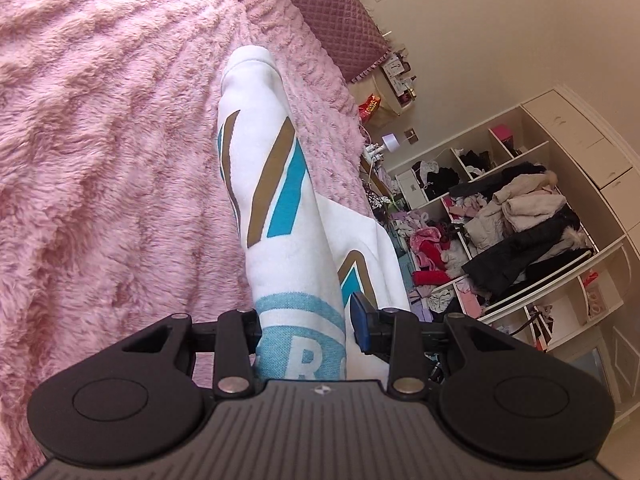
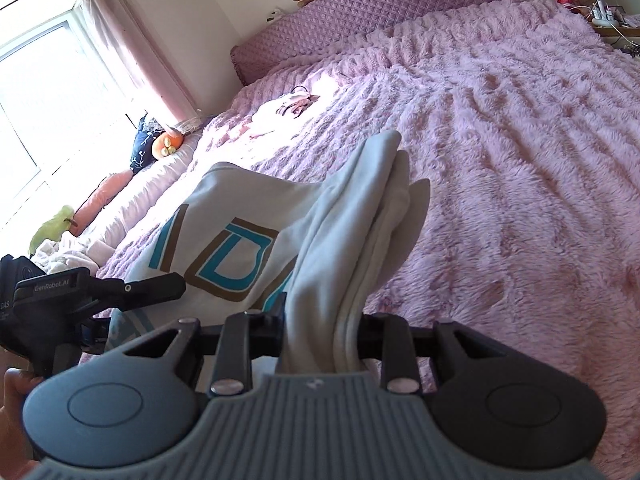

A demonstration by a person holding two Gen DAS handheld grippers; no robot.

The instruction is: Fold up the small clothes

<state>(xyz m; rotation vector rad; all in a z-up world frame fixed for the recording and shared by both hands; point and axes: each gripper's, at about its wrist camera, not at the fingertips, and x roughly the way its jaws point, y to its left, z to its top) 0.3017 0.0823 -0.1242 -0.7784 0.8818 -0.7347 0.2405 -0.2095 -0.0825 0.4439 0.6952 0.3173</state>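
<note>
A white sweatshirt [image 1: 276, 184] with teal and brown letters hangs over the pink fluffy bed cover [image 1: 100, 140]. My left gripper [image 1: 304, 332] is shut on its printed edge, and the cloth runs away from the jaws toward the headboard. In the right wrist view my right gripper [image 2: 320, 340] is shut on a bunched fold of the same sweatshirt [image 2: 240, 240], which stands up between the jaws. The left gripper [image 2: 132, 288] shows at the left of that view, holding the shirt's other edge.
The quilted purple headboard [image 2: 380, 4] runs along the back. Small pale clothes [image 2: 284, 108] lie far up the bed cover [image 2: 520, 160]. Open shelves full of clothes [image 1: 512, 220] stand beside the bed. A window with a pink curtain [image 2: 120, 40] is at left.
</note>
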